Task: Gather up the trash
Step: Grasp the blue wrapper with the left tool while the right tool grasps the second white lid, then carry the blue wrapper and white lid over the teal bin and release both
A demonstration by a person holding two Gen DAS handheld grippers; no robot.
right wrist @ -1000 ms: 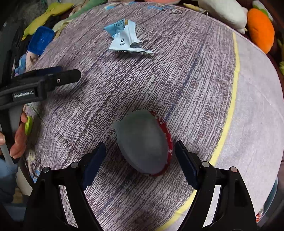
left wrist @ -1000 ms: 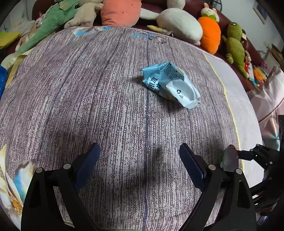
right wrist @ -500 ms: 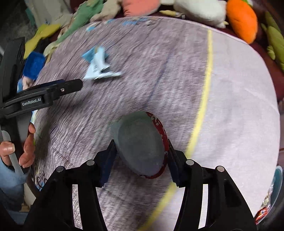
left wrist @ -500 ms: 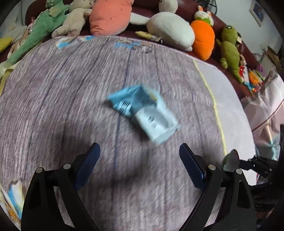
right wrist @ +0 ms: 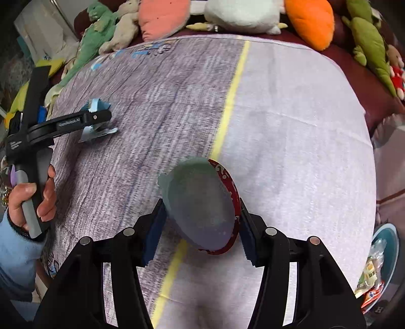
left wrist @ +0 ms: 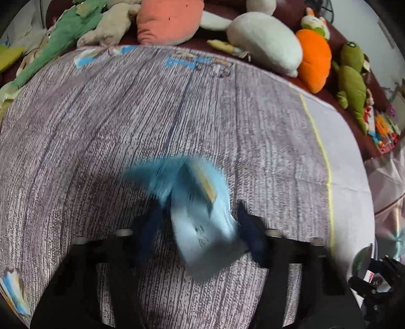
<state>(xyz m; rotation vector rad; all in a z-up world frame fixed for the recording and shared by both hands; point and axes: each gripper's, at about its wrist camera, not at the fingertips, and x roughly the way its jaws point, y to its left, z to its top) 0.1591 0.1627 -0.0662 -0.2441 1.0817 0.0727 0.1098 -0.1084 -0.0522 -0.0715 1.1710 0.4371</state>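
The right gripper (right wrist: 201, 224) pinches a round grey foil lid with a red rim (right wrist: 202, 205) over the yellow stripe (right wrist: 229, 111) of the grey cloth-covered table (right wrist: 291, 121). Left of that stripe, the left gripper (left wrist: 200, 222) has just been closing around a crumpled light-blue plastic wrapper (left wrist: 200, 215); blur hides whether its pads press it. Beyond the stripe's far end lies an orange plush carrot (right wrist: 308, 20)

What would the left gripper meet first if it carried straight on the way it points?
The blue wrapper, already between the closing jaws of the left gripper; beyond it, probably the striped cloth. Blur hides whether the pads touch it.
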